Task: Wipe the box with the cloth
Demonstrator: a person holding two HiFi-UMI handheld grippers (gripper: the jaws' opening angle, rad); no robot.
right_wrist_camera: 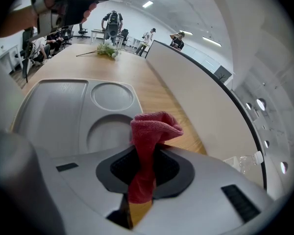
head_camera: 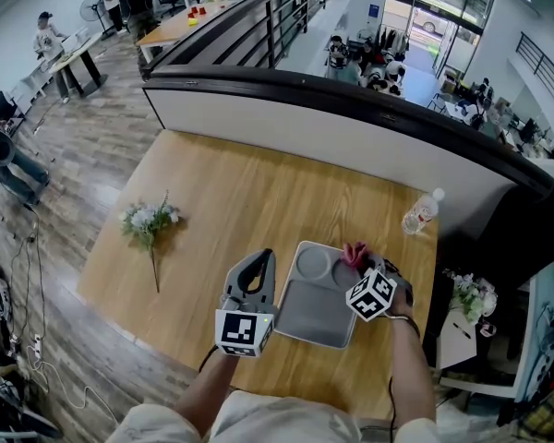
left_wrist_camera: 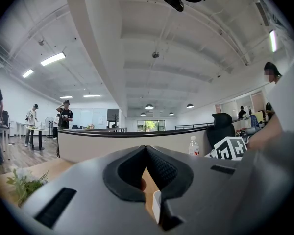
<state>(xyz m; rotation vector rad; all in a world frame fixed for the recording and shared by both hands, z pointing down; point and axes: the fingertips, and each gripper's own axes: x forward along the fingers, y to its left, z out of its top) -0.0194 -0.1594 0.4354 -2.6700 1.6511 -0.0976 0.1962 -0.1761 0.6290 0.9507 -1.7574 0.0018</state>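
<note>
Setting: open-plan office on a railed upper level; work surface is a pale wooden table (head_camera: 222, 201). Item 1: the box (head_camera: 316, 319), a grey, shallow, compartmented tray with two round wells, lies near the table's front edge, between the two grippers. Item 2: the cloth (right_wrist_camera: 149, 131), red towelling, is bunched and clamped between the closed jaws of the right gripper (right_wrist_camera: 147, 153), and hangs over the round wells at the box's far right corner. Item 3: the left gripper (head_camera: 257, 264), jaws together and holding nothing, stands just beside the box's left rim. Sundries: flower sprig (head_camera: 148, 220) at far left; water bottle (head_camera: 421, 212) at the far right corner. Hazards, as judged: the cloth is pinched by a narrow fold and may pull free under rubbing pressure, and the box looks light and is unbraced, so it may slide. Markings: black-and-white square markers on the gripper cubes; bottle label illegible; no other writing is readable.
</note>
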